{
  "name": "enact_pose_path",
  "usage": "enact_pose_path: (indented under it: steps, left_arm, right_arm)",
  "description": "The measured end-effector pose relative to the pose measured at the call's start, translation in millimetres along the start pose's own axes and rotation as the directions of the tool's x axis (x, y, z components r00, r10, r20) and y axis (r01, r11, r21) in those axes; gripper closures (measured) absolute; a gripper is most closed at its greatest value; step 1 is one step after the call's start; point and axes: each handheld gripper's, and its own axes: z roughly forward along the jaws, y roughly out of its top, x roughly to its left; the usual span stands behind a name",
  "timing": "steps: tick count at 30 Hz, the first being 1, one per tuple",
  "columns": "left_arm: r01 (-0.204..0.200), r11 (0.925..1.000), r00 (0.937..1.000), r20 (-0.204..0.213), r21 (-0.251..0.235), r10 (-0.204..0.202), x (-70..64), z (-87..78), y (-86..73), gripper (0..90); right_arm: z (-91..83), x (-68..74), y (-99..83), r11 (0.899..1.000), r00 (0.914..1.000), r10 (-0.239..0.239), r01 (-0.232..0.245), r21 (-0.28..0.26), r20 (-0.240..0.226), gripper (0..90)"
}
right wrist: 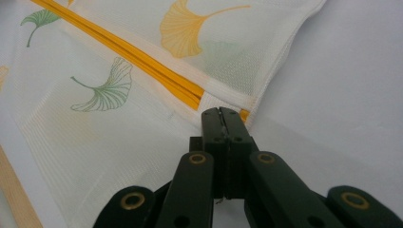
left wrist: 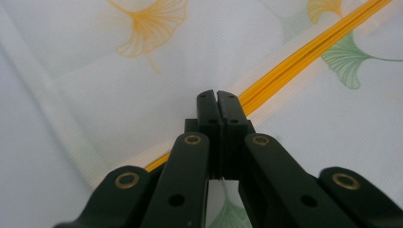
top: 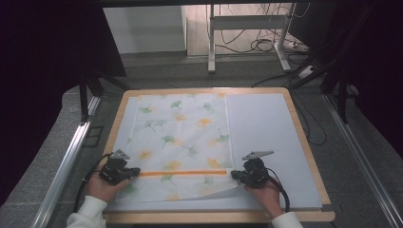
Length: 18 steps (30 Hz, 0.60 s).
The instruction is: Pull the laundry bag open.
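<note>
A white mesh bag (top: 180, 137) printed with green and yellow ginkgo leaves lies flat on a pale mat (top: 266, 128). An orange zipper (top: 183, 173) crosses its near part from left to right. My left gripper (top: 134, 172) is at the zipper's left end, and in the left gripper view its jaws (left wrist: 217, 95) are pressed together on the bag right over the zipper (left wrist: 294, 61). My right gripper (top: 234, 175) is at the zipper's right end. In the right gripper view it (right wrist: 221, 111) is shut on the bag's corner where the zipper (right wrist: 133, 54) stops.
The mat covers a wooden table (top: 214, 217) with raised light-wood edges. Bare mat lies to the right of the bag. Beyond the table are a grey floor, a white desk frame (top: 211, 42) and loose cables (top: 266, 45). Metal rails run along both sides.
</note>
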Motion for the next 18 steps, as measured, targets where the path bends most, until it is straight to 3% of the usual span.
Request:
enact_pose_path:
  steps: [18]
  left_arm:
    - [0.064,0.9978,0.9969,-0.046,-0.02,-0.065,20.9,-14.5,-18.3,90.0]
  right_arm:
    - [0.1,0.4,-0.2,1.0,1.0,0.004,-0.004,-0.002,0.0,89.7]
